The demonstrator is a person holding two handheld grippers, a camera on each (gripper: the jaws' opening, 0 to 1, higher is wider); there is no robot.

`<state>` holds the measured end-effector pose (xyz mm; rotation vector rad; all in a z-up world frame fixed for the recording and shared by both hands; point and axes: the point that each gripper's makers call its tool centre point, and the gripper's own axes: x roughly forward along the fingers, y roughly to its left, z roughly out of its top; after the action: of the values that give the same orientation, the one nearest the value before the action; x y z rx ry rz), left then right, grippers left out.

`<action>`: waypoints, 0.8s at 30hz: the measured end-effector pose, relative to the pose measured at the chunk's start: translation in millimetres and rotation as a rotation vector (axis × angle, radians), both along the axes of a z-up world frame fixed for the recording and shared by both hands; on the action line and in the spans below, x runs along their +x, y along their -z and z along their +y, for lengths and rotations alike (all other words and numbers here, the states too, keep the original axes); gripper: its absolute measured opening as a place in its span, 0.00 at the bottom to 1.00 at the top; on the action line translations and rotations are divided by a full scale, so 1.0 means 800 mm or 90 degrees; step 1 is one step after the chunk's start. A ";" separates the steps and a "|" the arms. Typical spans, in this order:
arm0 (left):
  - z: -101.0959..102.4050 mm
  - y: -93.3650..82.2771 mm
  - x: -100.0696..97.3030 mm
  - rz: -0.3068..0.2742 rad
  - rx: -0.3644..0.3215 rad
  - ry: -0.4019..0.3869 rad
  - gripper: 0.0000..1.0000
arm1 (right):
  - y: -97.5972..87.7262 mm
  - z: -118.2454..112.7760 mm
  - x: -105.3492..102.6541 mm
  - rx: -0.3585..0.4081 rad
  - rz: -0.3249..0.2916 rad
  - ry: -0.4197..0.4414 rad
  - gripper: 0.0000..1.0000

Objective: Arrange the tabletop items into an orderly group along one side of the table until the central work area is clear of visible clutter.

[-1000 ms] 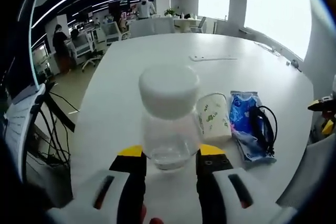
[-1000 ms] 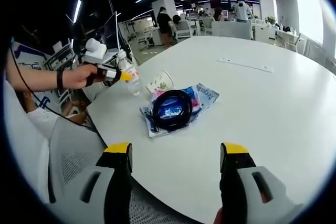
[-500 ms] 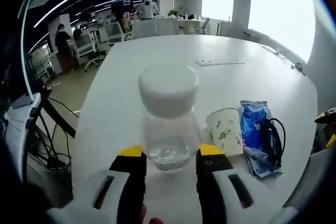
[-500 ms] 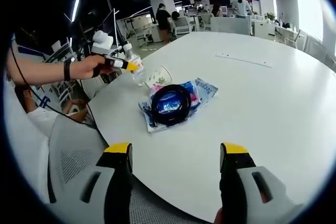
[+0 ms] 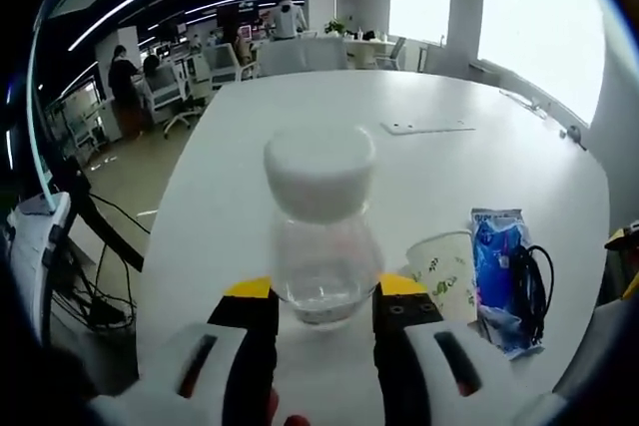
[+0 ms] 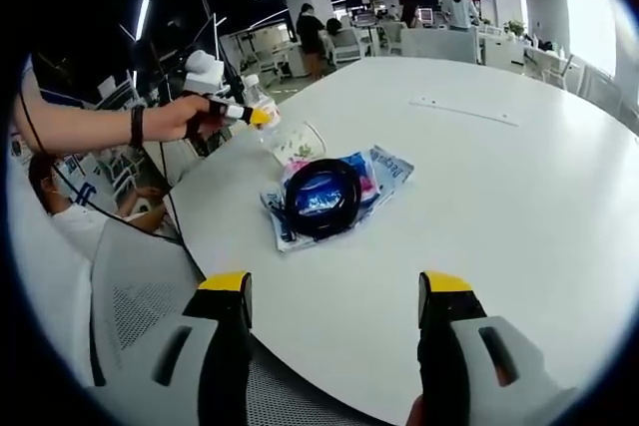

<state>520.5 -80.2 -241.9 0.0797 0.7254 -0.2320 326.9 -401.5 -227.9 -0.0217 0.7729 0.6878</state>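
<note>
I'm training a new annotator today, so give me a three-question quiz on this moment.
1. True or false: the left tongs are shut on the bottle.
2. What lies on the blue packet? A) a pen B) a black cable coil C) a spoon
3. Fill in: the paper cup stands between the bottle and the ____.

Key: 1 true; the jaws press the clear bottle's base from both sides. 2 B; the cable sits coiled on top of the packet. 3 packet. The right tongs stand open with nothing between the jaws, above the table edge.
</note>
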 end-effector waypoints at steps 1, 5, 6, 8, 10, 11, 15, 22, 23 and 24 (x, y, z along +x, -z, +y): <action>0.000 0.000 0.001 0.000 0.000 0.000 0.36 | 0.000 0.000 0.000 0.000 0.001 0.000 0.67; 0.001 0.000 0.006 -0.002 0.001 -0.001 0.36 | 0.003 0.002 -0.001 0.000 0.005 -0.003 0.67; 0.001 0.000 0.007 -0.002 0.000 -0.003 0.36 | 0.003 0.002 -0.001 0.000 0.005 -0.004 0.67; 0.001 0.000 0.009 -0.002 0.001 -0.003 0.36 | 0.003 0.003 -0.001 0.000 0.006 -0.004 0.67; 0.002 0.001 0.010 -0.002 0.000 -0.004 0.36 | 0.004 0.003 -0.001 0.001 0.006 -0.003 0.67; 0.002 0.001 0.011 -0.002 0.000 -0.005 0.36 | 0.003 0.003 -0.001 0.001 0.006 -0.003 0.67; 0.002 0.001 0.011 -0.001 0.000 -0.007 0.36 | 0.004 0.004 0.000 0.002 0.007 -0.003 0.67; 0.001 0.001 0.011 0.003 0.003 -0.018 0.36 | 0.004 0.007 0.000 0.005 0.007 -0.005 0.67; 0.002 0.001 0.011 0.003 0.002 -0.019 0.36 | 0.004 0.007 0.000 0.005 0.007 -0.006 0.67; 0.002 0.001 0.011 0.004 0.003 -0.019 0.36 | 0.004 0.008 0.000 0.005 0.006 -0.006 0.67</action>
<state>529.4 -78.8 -242.8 0.0719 0.7324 -0.2015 326.8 -395.4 -231.0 -0.0142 0.7799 0.7008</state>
